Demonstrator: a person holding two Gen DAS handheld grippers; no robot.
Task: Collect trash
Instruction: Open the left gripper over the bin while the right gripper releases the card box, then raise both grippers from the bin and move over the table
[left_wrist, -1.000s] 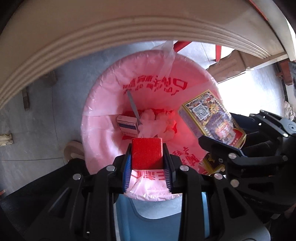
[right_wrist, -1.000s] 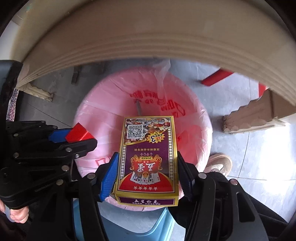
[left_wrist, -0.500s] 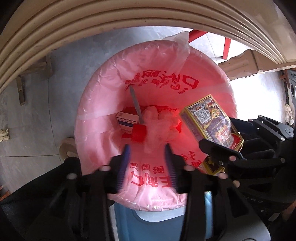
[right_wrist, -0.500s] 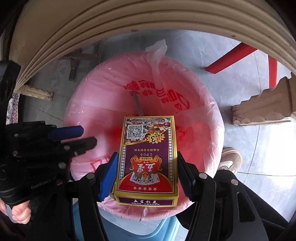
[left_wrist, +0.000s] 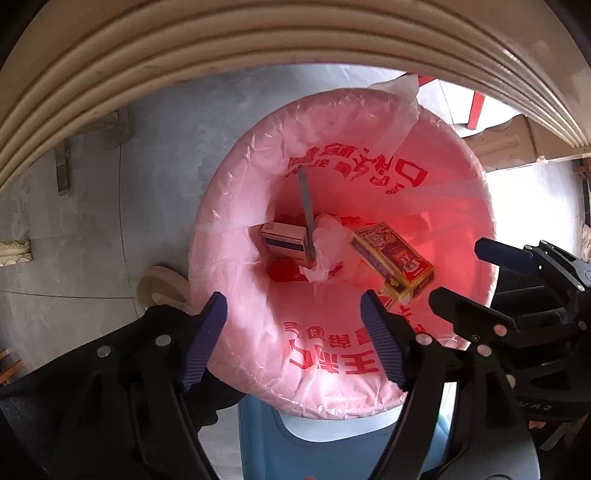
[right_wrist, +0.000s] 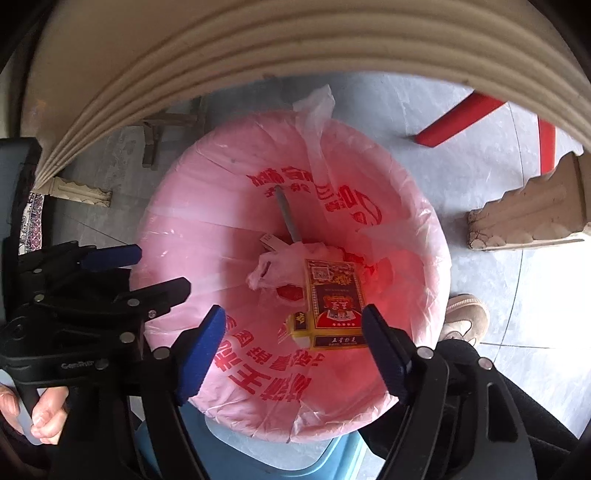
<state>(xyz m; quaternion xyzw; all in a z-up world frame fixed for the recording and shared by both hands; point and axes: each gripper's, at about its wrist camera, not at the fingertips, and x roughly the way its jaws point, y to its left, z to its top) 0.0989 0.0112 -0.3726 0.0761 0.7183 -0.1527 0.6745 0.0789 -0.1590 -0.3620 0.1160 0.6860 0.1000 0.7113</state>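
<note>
Both the left gripper (left_wrist: 293, 314) and right gripper (right_wrist: 293, 328) hang over the pink plastic-lined bin (left_wrist: 229, 206), jaws opening, nothing between them; the purple-and-yellow cardboard card box (right_wrist: 334, 299) lies inside the bin.

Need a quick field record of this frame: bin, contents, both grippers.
bin: pink-lined trash bin, below both grippers
contents: playing-card box, small white-and-blue box, red item, crumpled plastic, grey stick
left gripper: jaws opening, nothing between them
right gripper: jaws opening, card box lies below in the bin, clear of the pads
surroundings: shoe on floor beside bin
</note>
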